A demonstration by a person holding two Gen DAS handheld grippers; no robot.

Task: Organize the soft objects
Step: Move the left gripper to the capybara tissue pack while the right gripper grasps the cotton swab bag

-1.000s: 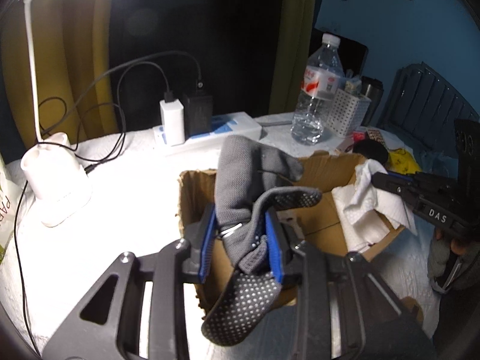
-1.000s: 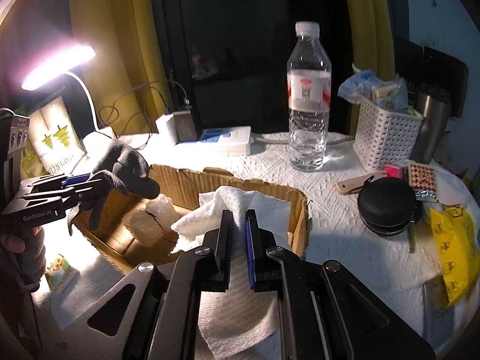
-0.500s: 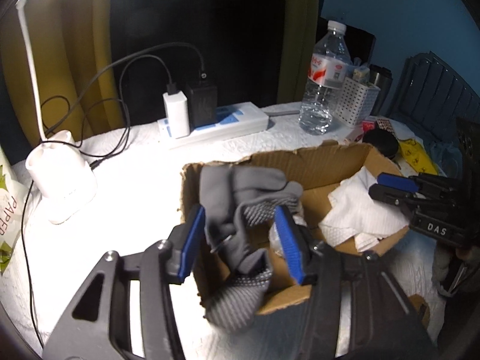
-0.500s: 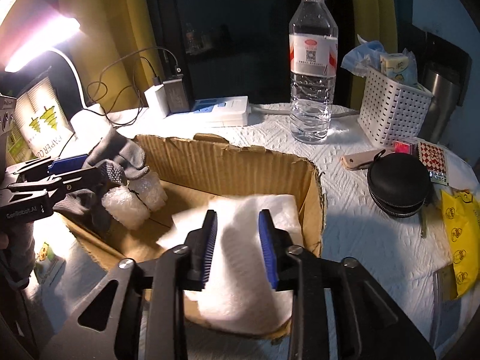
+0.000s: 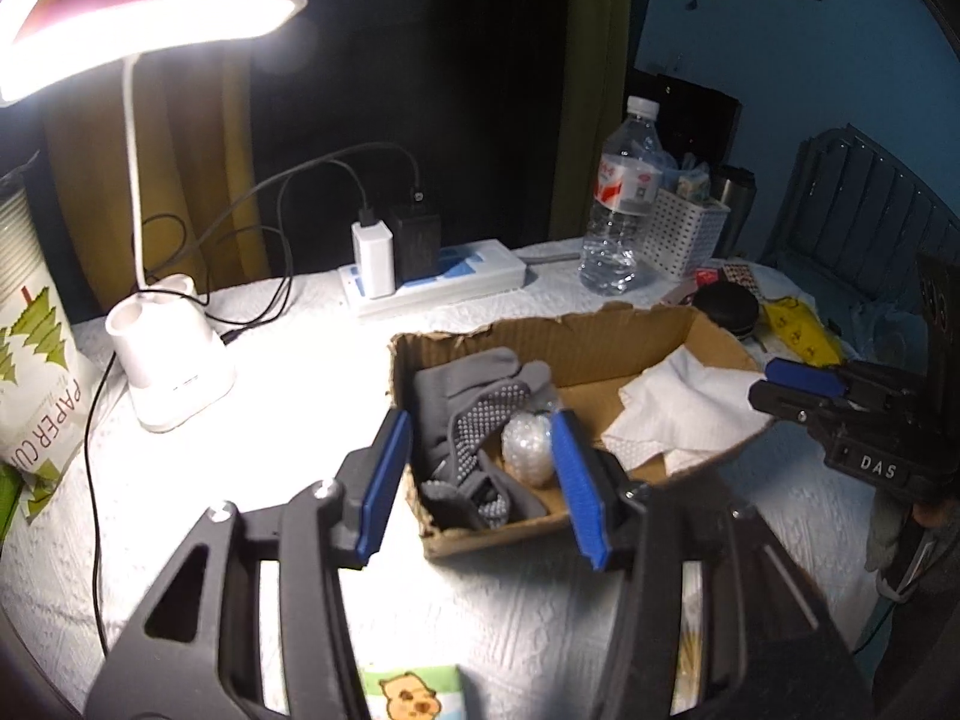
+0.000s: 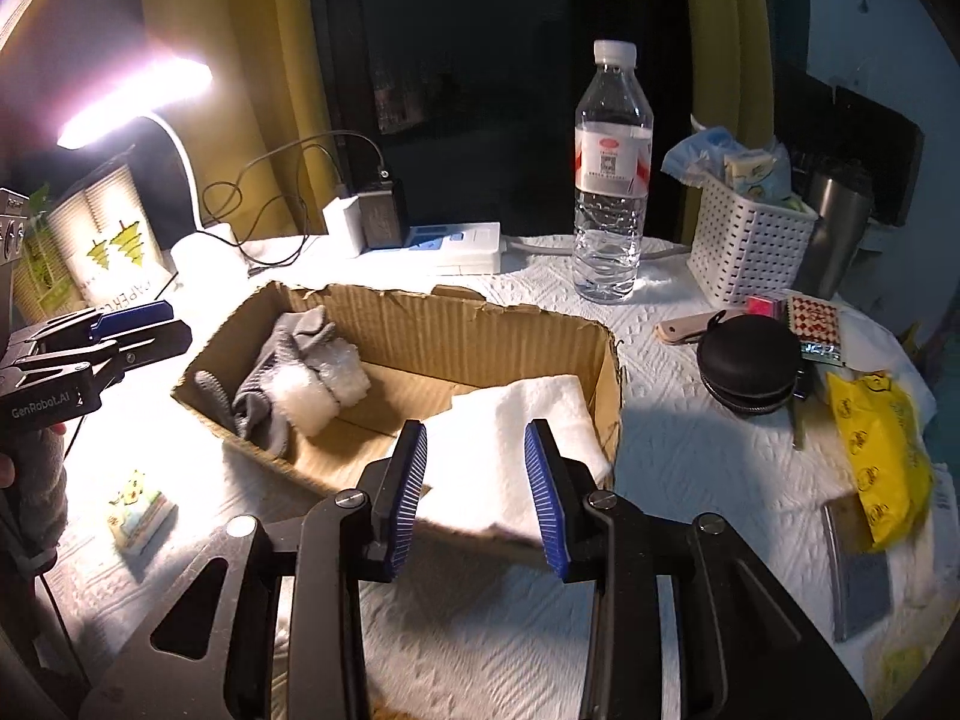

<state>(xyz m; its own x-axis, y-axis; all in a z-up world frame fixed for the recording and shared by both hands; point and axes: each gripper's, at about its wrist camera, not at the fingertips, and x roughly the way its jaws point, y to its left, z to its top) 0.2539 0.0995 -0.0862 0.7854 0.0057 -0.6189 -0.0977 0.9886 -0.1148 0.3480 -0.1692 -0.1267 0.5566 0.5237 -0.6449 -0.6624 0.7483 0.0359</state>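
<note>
The left gripper (image 5: 480, 483) hung with blue pads spread and empty above the torn brown cardboard box (image 5: 624, 330); the grey dotted knit gloves (image 5: 474, 414) lay inside; the right gripper (image 6: 477, 495), likewise spread, stood over the white folded cloth (image 6: 510, 438); withdrawing straight up seemed wisest, to avoid snagging fabric.

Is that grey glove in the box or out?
In. The grey glove lies crumpled inside the cardboard box, beside a bubble wrap wad.

We are seeing a grey, dot-patterned glove (image 5: 474, 414), a white paper towel (image 6: 510, 438), a brown cardboard box (image 6: 456, 336), and blue fingers (image 6: 408, 480).
</note>
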